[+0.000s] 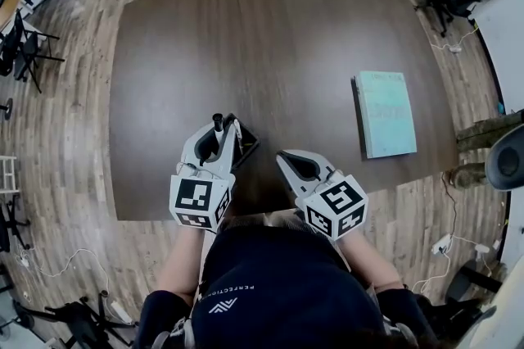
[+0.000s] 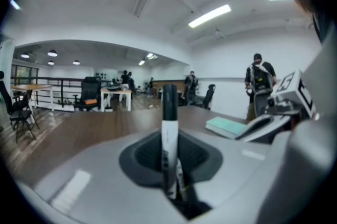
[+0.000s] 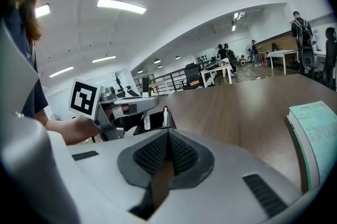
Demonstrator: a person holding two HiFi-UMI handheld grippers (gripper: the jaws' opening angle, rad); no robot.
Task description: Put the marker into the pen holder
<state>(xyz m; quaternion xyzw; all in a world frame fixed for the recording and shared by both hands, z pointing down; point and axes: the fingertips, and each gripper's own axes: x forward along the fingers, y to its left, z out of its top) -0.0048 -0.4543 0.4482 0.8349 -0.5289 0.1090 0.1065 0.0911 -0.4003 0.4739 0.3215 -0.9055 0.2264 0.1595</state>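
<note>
A white marker [image 1: 218,124] with a black cap stands upright between the jaws of my left gripper [image 1: 223,133], which is shut on it. In the left gripper view the marker [image 2: 169,128] rises straight out of the left gripper [image 2: 174,181]. The black pen holder [image 1: 248,144] sits on the table just right of that gripper, and the right gripper view shows the pen holder [image 3: 154,124] beside the held marker [image 3: 146,119]. A white stick-like item seems to stand in it. My right gripper [image 1: 282,156] is shut and holds nothing, its jaws pressed together [image 3: 168,136].
A teal book [image 1: 386,114] lies on the right side of the dark wooden table [image 1: 270,44]; the same book [image 3: 316,133] lies ahead of the right gripper. Office chairs and cables ring the table, and people stand far off in the room.
</note>
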